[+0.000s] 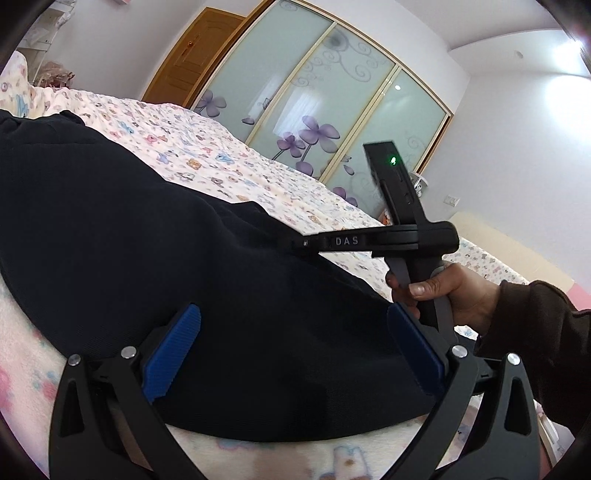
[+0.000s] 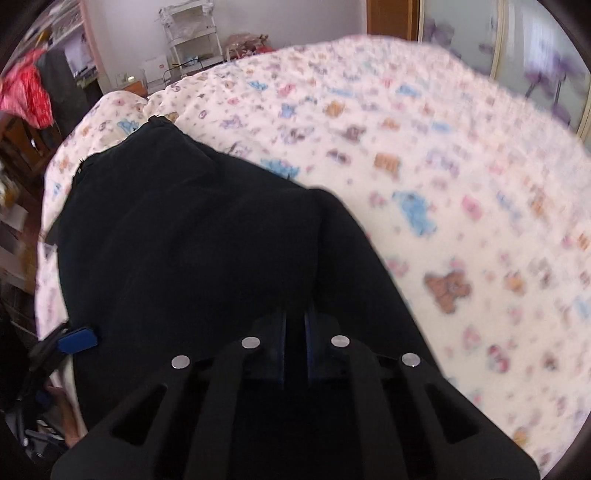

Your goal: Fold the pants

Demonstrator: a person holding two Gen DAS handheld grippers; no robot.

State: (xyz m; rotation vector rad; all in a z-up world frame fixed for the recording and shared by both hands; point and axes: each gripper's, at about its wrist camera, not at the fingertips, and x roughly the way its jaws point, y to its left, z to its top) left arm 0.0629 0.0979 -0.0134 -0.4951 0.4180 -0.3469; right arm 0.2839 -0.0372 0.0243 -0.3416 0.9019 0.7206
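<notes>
Black pants (image 1: pixel 155 251) lie on the patterned bedspread (image 1: pixel 229 162), bunched into a long mound. My left gripper (image 1: pixel 291 321) is open, its blue pads (image 1: pixel 173 350) wide apart over the near edge of the pants. In the right wrist view the pants (image 2: pixel 192 240) fill the left and centre. My right gripper (image 2: pixel 294 317) is shut, its two blue pads pinching a fold of the black fabric. The right gripper also shows in the left wrist view (image 1: pixel 295 243), held in a hand at the far edge of the pants. The left gripper's blue pad (image 2: pixel 79 340) shows at the pants' left edge.
A sliding wardrobe (image 1: pixel 325 107) with purple flower glass and a wooden door (image 1: pixel 192 62) stand beyond the bed. In the right wrist view a white shelf rack (image 2: pixel 192 33) and red clothes (image 2: pixel 26 92) are past the bed's far left edge.
</notes>
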